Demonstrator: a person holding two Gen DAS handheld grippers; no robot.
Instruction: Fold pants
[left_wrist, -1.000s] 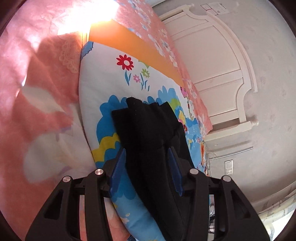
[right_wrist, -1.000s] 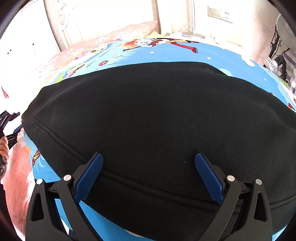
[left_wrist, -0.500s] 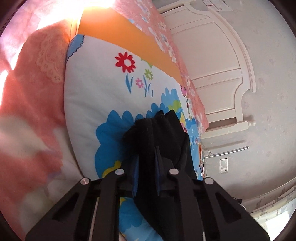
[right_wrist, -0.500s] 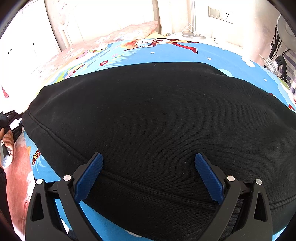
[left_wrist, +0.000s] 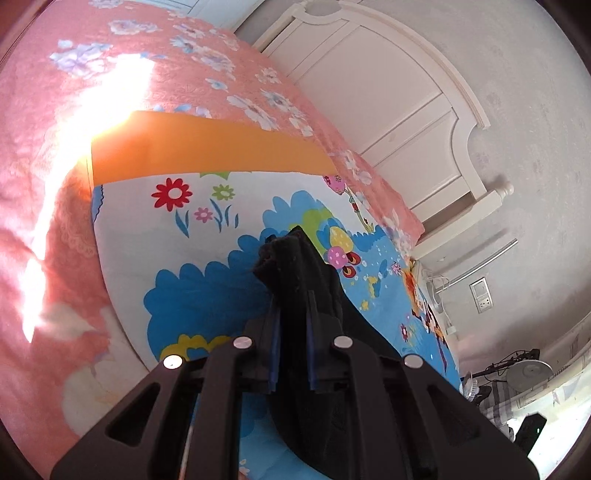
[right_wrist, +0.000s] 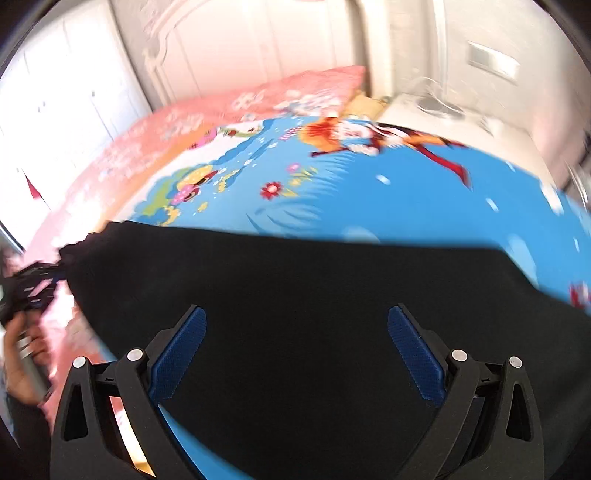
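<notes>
Bed (left_wrist: 207, 236) w/ soft, limp black pants (right_wrist: 314, 295): left claw (left_wrist: 291, 306) pinches corner; right claw (right_wrist: 295, 332) wide; grab hem.

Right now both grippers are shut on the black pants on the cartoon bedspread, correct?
Not quite. Only the left gripper is shut on the black pants, as the left wrist view shows. In the right wrist view the right gripper is open, its fingers spread wide over the pants, which lie on the cartoon bedspread.
</notes>
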